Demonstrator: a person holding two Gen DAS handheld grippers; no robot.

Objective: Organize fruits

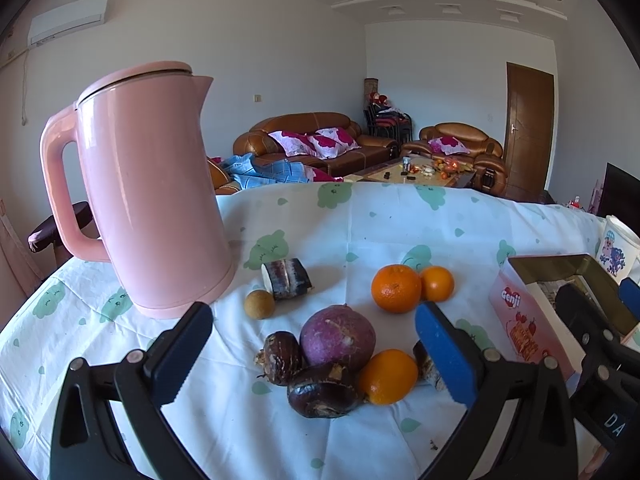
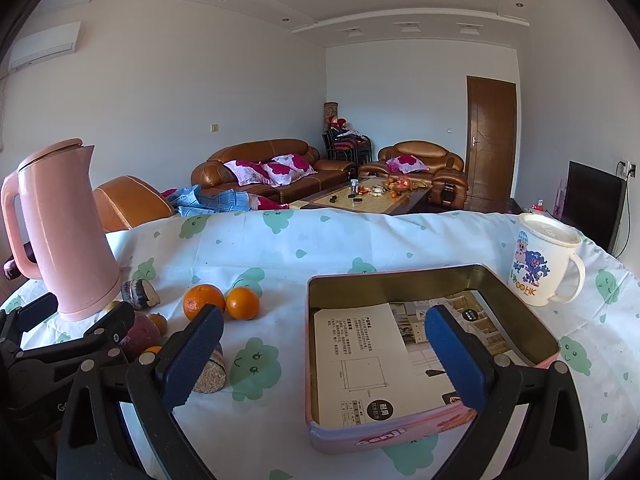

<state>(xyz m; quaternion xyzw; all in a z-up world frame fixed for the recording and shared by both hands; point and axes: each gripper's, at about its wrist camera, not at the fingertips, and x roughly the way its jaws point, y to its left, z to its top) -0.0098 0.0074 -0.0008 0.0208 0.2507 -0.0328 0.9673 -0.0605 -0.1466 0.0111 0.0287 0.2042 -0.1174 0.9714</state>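
Left gripper (image 1: 314,354) is open, jaws spread around the fruit pile (image 1: 340,360). Right gripper (image 2: 324,356) is open, empty, above the tin (image 2: 400,436).

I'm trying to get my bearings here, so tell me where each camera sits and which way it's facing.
Left wrist: on the left gripper, low over the table, facing the fruit pile: purple fruit, oranges, pink kettle. Its open blue-padded fingers show, and the right gripper at the right edge.
Right wrist: on the right gripper, facing the open tin box and mug. Its open fingers show, the left gripper at left.
Both share the kettle, oranges, tin box, mug and sofas behind.
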